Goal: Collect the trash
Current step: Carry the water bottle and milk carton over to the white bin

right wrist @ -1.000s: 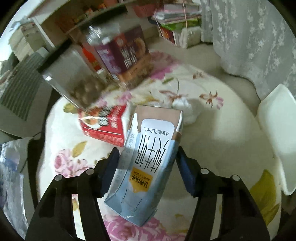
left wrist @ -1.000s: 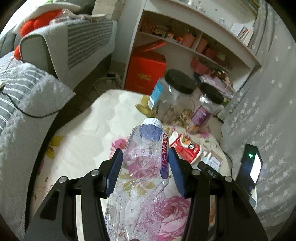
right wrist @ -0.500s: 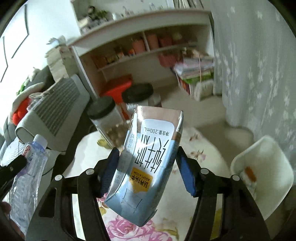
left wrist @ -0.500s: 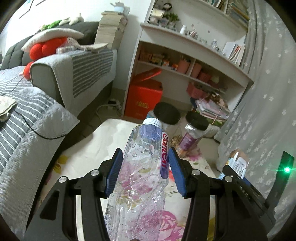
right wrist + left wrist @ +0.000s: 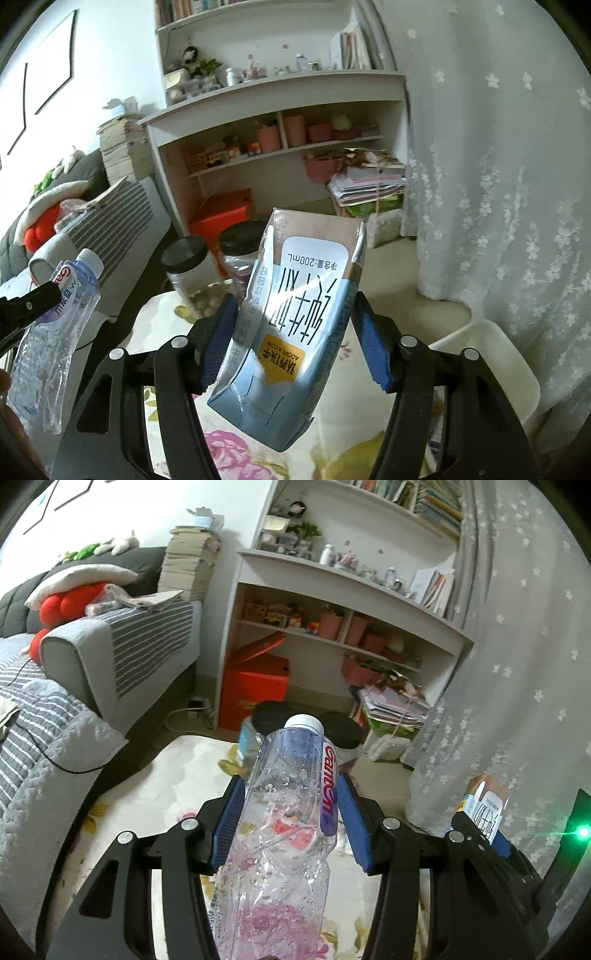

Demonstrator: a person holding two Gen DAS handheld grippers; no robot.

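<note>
My left gripper [image 5: 291, 823] is shut on a crumpled clear plastic bottle [image 5: 288, 834] with a white cap, held upright well above the floral table [image 5: 147, 797]. My right gripper [image 5: 293, 341] is shut on a light-blue 200 mL milk carton [image 5: 295, 325], also lifted above the table. The bottle also shows at the left of the right wrist view [image 5: 51, 332]. The carton also shows at the right of the left wrist view [image 5: 484, 808].
Two black-lidded jars [image 5: 184, 273] stand at the table's far edge. A white bin [image 5: 491, 365] sits at the right by the curtain [image 5: 498, 184]. A grey sofa [image 5: 110, 646] is at the left, a bookshelf [image 5: 332, 627] and red box [image 5: 255, 690] behind.
Both grippers have risen and tilted up from the table with their items still held. The views now show the shelf and room instead of the tabletop.
</note>
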